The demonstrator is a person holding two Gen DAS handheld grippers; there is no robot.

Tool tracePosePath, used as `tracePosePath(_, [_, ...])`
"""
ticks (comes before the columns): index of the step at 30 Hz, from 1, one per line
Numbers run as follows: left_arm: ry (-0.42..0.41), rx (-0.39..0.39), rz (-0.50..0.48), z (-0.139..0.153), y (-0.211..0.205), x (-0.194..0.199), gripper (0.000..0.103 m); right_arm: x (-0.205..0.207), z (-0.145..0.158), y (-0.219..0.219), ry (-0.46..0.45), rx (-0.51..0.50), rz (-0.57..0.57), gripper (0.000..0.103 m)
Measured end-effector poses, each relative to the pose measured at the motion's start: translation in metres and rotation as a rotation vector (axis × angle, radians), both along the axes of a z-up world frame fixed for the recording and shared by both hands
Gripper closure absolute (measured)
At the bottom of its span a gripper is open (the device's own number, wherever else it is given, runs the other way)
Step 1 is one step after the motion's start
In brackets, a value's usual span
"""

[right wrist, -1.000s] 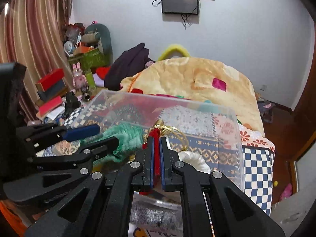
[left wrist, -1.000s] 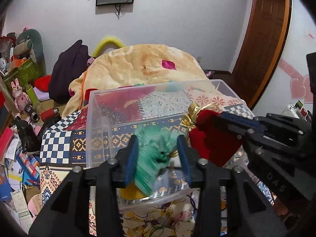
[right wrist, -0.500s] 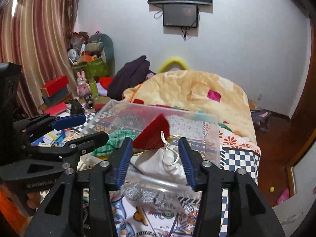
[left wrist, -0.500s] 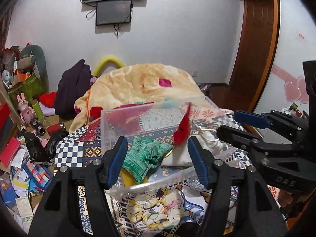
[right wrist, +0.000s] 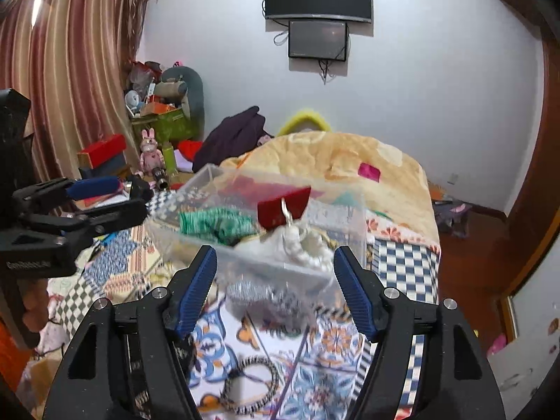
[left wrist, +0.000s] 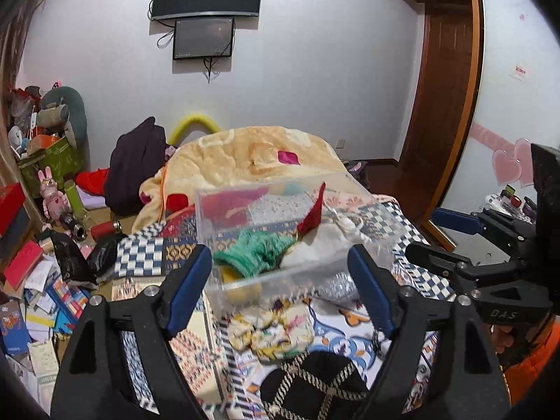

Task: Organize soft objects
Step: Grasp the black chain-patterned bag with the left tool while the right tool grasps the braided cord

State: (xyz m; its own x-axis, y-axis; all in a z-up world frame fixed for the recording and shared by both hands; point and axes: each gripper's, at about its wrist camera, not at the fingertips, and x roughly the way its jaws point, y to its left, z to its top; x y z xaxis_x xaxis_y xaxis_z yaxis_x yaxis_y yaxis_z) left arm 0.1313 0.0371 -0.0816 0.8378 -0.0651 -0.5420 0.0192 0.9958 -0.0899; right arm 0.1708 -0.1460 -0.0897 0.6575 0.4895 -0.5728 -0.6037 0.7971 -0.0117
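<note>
A clear plastic bin (left wrist: 245, 210) sits on the patterned bedspread (right wrist: 402, 266) just ahead of both tongs, its near wall standing past their blue pads. Inside it, largest to smallest, lie a white drawstring pouch (right wrist: 297, 245) toward the right, a rumpled green knit piece (left wrist: 255, 252) toward the left, and a red pouch (right wrist: 283, 206) propped upright on the white one, with something yellow under the green knit that is too blurred to name. A silver glittery pouch (right wrist: 259, 297) shows at the bin's near wall, closest to the right tongs; whether it is inside or outside cannot be told. Below the left tongs a black piece with striped cord trim (left wrist: 315, 381) lies on the bedspread. The right tongs' body reads "DAS" in the left wrist view; lettering on the other body is too blurred to read. The left tongs (left wrist: 280, 294) stand wide apart, holding nothing. The right tongs (right wrist: 276, 294) are likewise spread wide and empty, touching nothing.
</note>
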Motion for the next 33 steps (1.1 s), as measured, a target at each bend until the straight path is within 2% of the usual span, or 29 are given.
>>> tracePosePath(8, [0.132, -0.018, -0.030, -0.046, -0.013, -0.013, 0.019, -0.009, -0.039, -0.012, 0.118, -0.022, -0.017, 0.036])
tracePosePath(12, [0.200, -0.059, -0.045, -0.069, -0.019, -0.017, 0.019, -0.013, -0.062, -0.018, 0.201, -0.021, -0.021, 0.036])
tracePosePath(18, [0.244, -0.084, -0.053, -0.092, -0.034, -0.023, 0.019, -0.028, -0.089, -0.013, 0.273, -0.073, 0.000, 0.036])
tracePosePath(21, [0.272, -0.068, -0.042, -0.105, -0.041, -0.026, 0.013, -0.033, -0.097, -0.011, 0.281, -0.096, 0.000, 0.036])
tracePosePath(26, [0.283, 0.012, -0.020, -0.116, -0.048, -0.031, 0.012, -0.038, -0.100, -0.009, 0.259, -0.118, 0.000, 0.036])
tracePosePath(29, [0.269, 0.013, -0.013, -0.118, -0.048, -0.031, 0.012, -0.039, -0.100, -0.011, 0.234, -0.125, -0.015, 0.050])
tracePosePath(31, [0.258, 0.008, -0.009, -0.119, -0.046, -0.034, 0.014, -0.038, -0.098, -0.012, 0.221, -0.130, -0.025, 0.066])
tracePosePath(32, [0.251, 0.010, -0.005, -0.119, -0.046, -0.035, 0.016, -0.038, -0.098, -0.014, 0.224, -0.122, -0.024, 0.069])
tracePosePath(33, [0.244, 0.016, -0.001, -0.119, -0.046, -0.037, 0.022, -0.037, -0.097, -0.015, 0.227, -0.116, -0.024, 0.075])
